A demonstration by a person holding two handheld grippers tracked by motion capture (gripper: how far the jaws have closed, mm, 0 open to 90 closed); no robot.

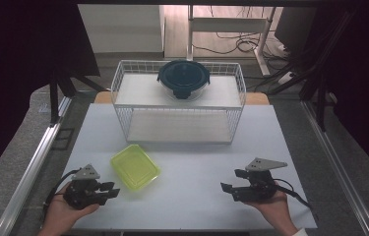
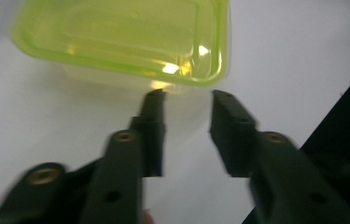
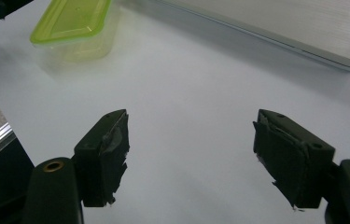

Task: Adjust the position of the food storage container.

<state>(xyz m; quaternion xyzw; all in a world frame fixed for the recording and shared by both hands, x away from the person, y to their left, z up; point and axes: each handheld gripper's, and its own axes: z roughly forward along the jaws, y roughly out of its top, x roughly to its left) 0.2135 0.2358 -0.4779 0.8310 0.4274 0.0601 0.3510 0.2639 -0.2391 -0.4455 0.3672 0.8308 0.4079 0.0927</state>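
Beside the unlabelled green box (image 1: 135,168), left gripper (image 1: 114,190) and right gripper (image 1: 227,187) gape, empty.

Dark-lidded glass bowl (image 1: 184,78) atop wire rack (image 1: 123,88), rear of table.

text: none legible | labels: none on the translucent lime-green rectangular plastic container (image 1: 135,167) | brands: none on the round dark-blue-lidded glass bowl (image 1: 184,78) | numbers: none on the white wire-mesh two-tier shelf rack (image 1: 178,101) | signs: none on the white worktop (image 1: 192,172)
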